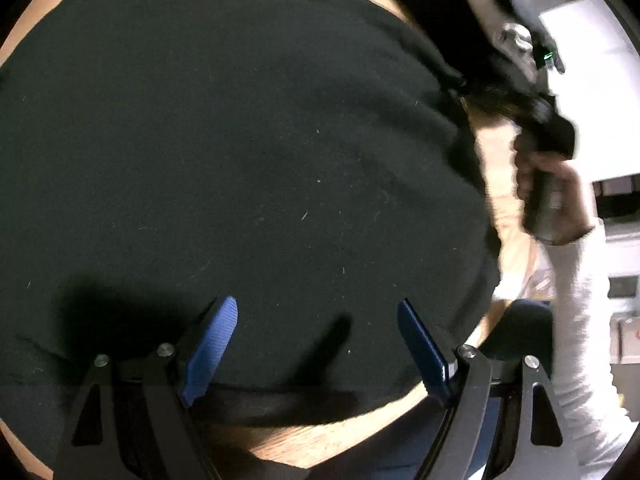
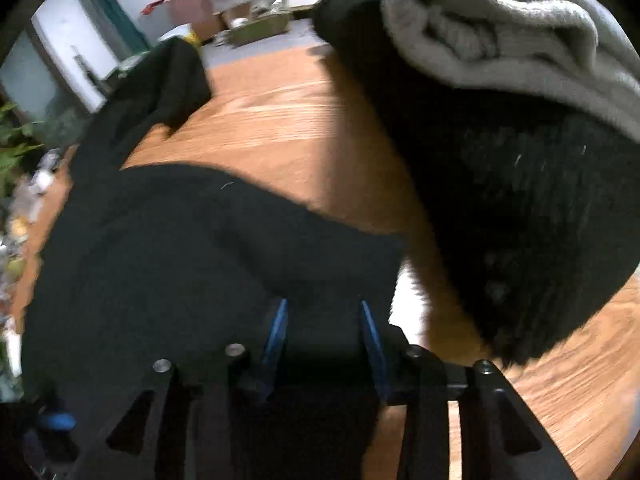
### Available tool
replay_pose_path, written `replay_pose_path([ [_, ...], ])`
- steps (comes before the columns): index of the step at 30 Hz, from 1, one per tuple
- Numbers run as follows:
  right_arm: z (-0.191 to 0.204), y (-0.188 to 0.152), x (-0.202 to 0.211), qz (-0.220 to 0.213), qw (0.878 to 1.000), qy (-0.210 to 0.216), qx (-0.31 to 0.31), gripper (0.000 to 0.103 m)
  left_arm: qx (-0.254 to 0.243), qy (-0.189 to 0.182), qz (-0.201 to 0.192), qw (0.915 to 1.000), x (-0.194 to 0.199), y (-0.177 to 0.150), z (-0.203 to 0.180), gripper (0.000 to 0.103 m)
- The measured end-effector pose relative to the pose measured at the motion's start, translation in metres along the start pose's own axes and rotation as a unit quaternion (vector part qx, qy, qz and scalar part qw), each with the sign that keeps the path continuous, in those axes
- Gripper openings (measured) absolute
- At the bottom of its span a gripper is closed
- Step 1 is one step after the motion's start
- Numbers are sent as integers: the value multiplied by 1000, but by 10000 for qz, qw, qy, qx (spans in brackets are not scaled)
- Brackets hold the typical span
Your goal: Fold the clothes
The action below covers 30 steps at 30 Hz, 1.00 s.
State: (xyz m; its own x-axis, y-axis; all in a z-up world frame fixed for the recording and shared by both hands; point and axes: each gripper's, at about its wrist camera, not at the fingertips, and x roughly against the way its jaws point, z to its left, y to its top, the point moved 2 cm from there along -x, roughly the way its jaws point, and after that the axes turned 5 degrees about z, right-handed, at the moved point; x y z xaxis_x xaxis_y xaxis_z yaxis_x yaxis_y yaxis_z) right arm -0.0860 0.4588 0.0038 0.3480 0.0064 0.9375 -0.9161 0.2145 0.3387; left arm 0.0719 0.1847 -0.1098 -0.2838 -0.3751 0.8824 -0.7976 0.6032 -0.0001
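Observation:
A black garment (image 1: 240, 140) lies spread over a wooden table (image 1: 320, 428) and fills the left wrist view. My left gripper (image 1: 316, 312) hovers over its near edge, open and empty, blue pads (image 1: 212, 348) wide apart. In the right wrist view the same black garment (image 2: 168, 248) lies on the wooden table (image 2: 280, 112). My right gripper (image 2: 324, 312) has its blue pads (image 2: 276, 332) partly closed around a fold of the black cloth. The right gripper's body and the hand holding it (image 1: 548, 196) show in the left wrist view at the right.
A pile with a grey knitted garment (image 2: 500, 28) on top of a dark fuzzy one (image 2: 520, 220) sits on the table at the right. Another black cloth (image 2: 160, 84) lies at the far left. Boxes and clutter stand beyond the table.

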Motion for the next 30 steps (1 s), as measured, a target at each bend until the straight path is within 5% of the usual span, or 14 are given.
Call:
replay_pose_path([
  [6,13,-9,17,-280,9981,-449,326,42,160,-5,-55,9999,6,-5,4,82],
  [10,30,-44,34,-74,9971,212,725,53,-77,-67,-353,9993,11,14,-27,82],
  [14,43,-88,19,489,9910,253,1220,55,-324,14,-645,9974,2,52,-59,82],
  [17,48,-118,21,330,9840,342,1718,76,-509,75,-863,9949,-4,80,-84,82],
  [19,41,-130,26,379,9812,629,1785,77,-632,116,-1008,9928,-8,99,-100,82],
  [20,31,-134,29,416,9813,840,1680,77,-712,287,-1044,9916,-12,108,-107,82],
  [22,11,-131,31,433,9850,1052,1294,74,-991,1250,-910,9830,-33,118,-114,82],
  [25,-18,-118,31,254,9922,957,757,70,-1259,1736,-512,9754,-61,106,-117,81],
  [28,-40,-96,30,-7,9960,825,330,50,-994,972,-442,9893,-66,82,-112,81],
  [30,-41,-83,31,-44,9936,1118,161,34,-827,511,-613,9934,-62,69,-107,81],
])
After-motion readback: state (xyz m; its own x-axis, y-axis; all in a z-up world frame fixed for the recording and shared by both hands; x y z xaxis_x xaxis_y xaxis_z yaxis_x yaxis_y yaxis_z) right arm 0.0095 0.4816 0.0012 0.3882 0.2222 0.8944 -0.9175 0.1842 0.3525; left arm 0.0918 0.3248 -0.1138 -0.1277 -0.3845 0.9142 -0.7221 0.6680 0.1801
